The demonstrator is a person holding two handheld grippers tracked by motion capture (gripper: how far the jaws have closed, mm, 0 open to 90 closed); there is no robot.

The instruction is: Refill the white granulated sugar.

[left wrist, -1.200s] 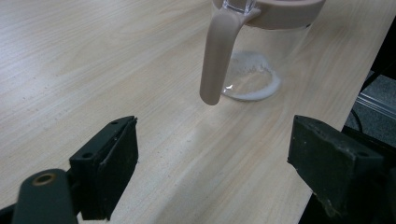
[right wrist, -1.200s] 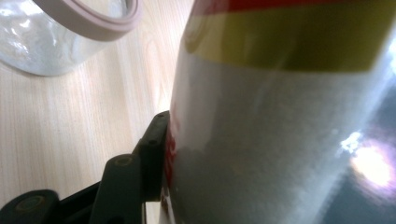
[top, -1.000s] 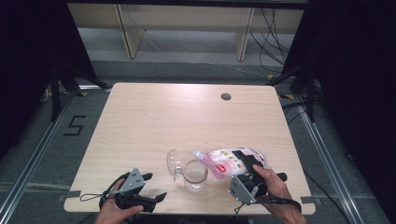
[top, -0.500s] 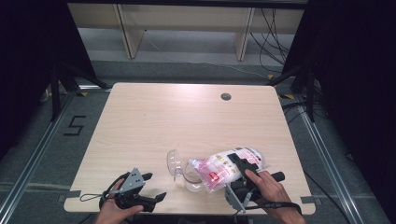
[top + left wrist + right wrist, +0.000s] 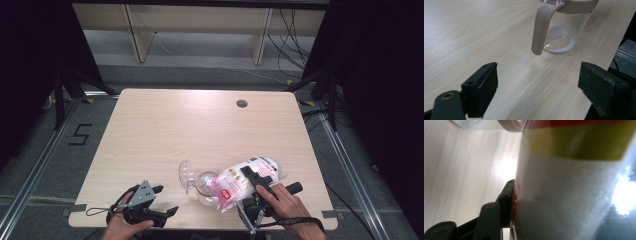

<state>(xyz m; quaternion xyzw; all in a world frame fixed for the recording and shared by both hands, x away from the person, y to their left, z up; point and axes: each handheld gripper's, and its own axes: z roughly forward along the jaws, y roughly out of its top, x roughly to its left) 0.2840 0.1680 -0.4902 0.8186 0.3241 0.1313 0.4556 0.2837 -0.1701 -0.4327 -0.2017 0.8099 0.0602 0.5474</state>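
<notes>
A recording lab, by the look of it: one bare wooden counter (image 5: 200, 130) sits between black curtains (image 5: 30, 60), metal floor rails (image 5: 30, 170) run along both sides, a taped number five (image 5: 80, 135) marks the grey floor, and loose cables (image 5: 295, 25) trail behind.

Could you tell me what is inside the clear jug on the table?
A thin layer of white powder lies on the bottom of the jug. In the high view the tilted bag, held in the right gripper, covers the jug's mouth, hiding the rest.
</notes>
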